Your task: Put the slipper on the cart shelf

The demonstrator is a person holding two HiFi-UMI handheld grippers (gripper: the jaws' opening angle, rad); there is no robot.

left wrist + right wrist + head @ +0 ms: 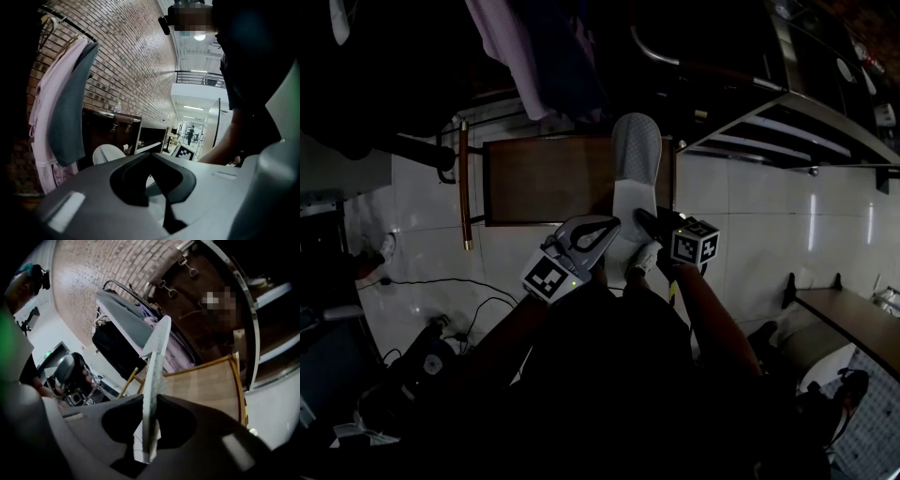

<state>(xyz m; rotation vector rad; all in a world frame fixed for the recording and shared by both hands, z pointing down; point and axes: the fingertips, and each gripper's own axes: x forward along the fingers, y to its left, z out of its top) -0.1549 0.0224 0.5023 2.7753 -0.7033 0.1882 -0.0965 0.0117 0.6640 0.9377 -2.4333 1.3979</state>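
- R gripper [151, 397] pinched the slipper [154, 362] by one end.
- Slipper was up in the air, other end over the brown shelf [544, 178].
- L gripper [150, 153] was pressed together, w/ nothing in it.

1. One white slipper [636, 169], gripped between the fingers [180, 420] of the right gripper [645, 221].
2. Two grippers: that one and the left gripper [609, 225], side by side.
3. Two marker cubes, one on each gripper, behind the fingers.
4. One brown cart shelf [539, 178], beyond both pairs of fingers.
5. Two hanging garments beyond the left fingers: one pink garment [44, 108] and one grey garment [70, 112].
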